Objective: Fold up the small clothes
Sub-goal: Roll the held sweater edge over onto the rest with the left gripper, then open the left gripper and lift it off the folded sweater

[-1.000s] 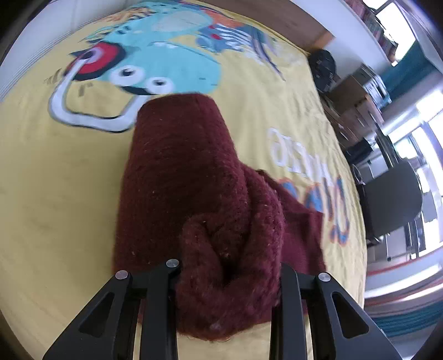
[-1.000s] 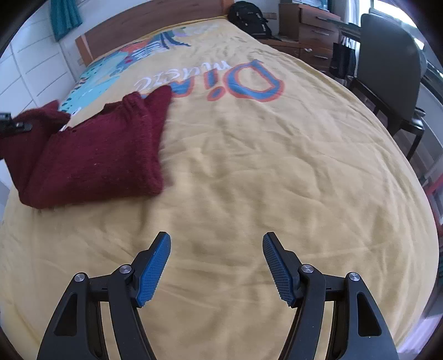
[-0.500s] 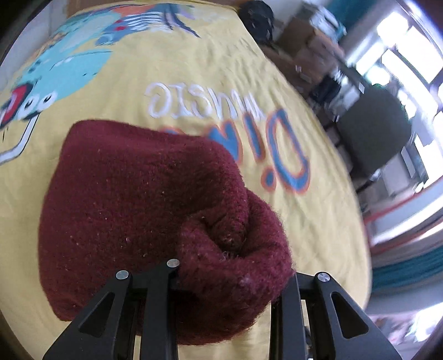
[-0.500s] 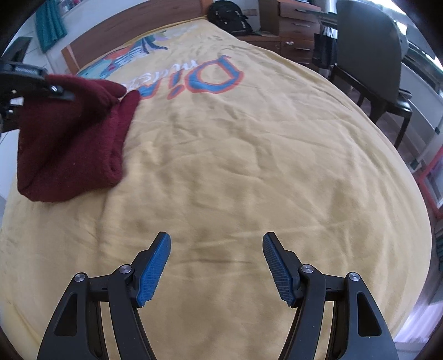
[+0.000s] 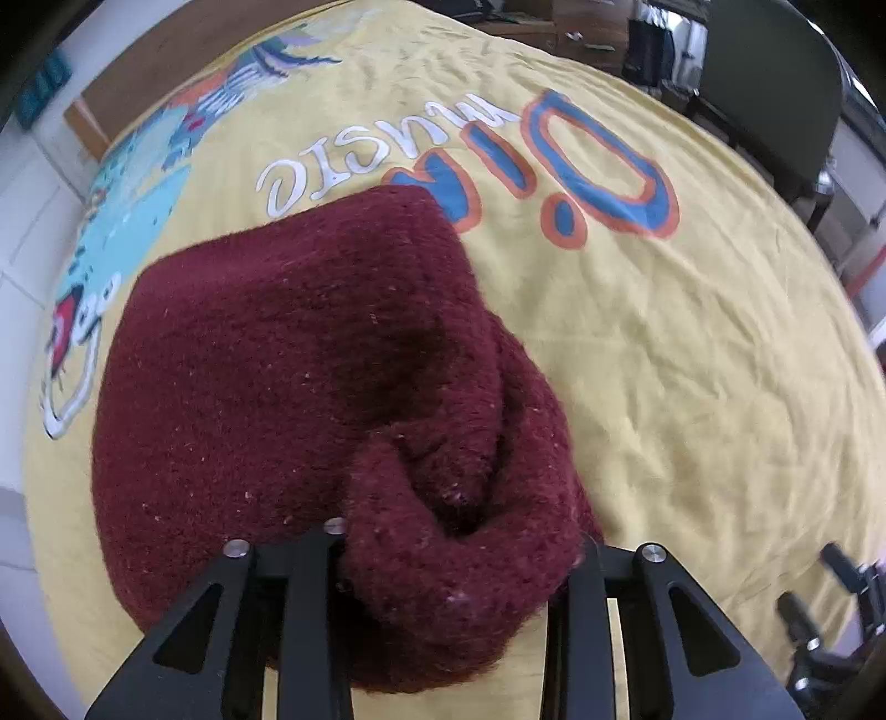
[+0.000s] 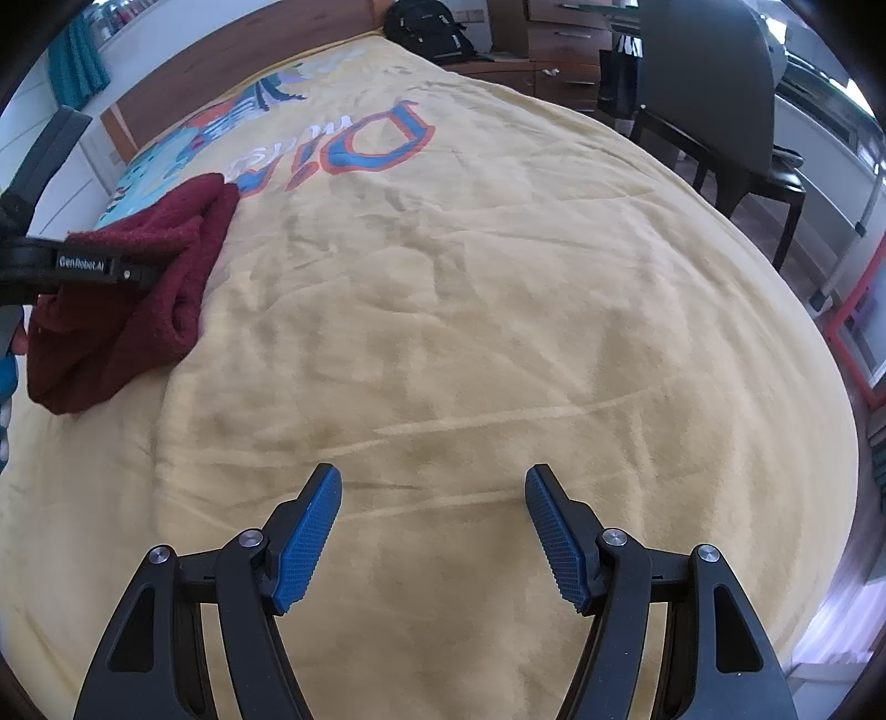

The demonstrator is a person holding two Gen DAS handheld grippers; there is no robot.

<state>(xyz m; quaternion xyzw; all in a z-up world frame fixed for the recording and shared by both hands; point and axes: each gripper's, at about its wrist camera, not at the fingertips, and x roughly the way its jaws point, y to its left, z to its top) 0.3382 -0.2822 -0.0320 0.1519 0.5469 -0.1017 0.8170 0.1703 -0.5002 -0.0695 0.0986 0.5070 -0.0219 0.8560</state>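
Note:
A maroon knit garment [image 5: 304, 360] lies folded on the yellow blanket [image 5: 664, 360]. My left gripper [image 5: 459, 554] points steeply down with a bunched edge of the knit filling the gap between its fingers. Its jaws are opening, and the cloth still sits pressed between them. In the right wrist view the same garment [image 6: 138, 310] sits at the far left, with the left gripper's black finger [image 6: 83, 266] lying across it. My right gripper [image 6: 433, 487] hovers open over bare blanket [image 6: 498, 277], well to the right of the garment, with nothing between its blue pads [image 6: 310, 531].
The blanket carries a cartoon print and large lettering [image 5: 554, 166]. A wooden headboard [image 6: 221, 72], a black backpack [image 6: 426, 27] and a wooden dresser [image 6: 554, 50] stand beyond the bed. A dark chair [image 6: 709, 94] stands off the bed's right edge.
My left gripper has swung across the bed, rolled and come lower, carrying the gripped edge over the rest of the garment. The right gripper has drifted a little over the blanket and stays open.

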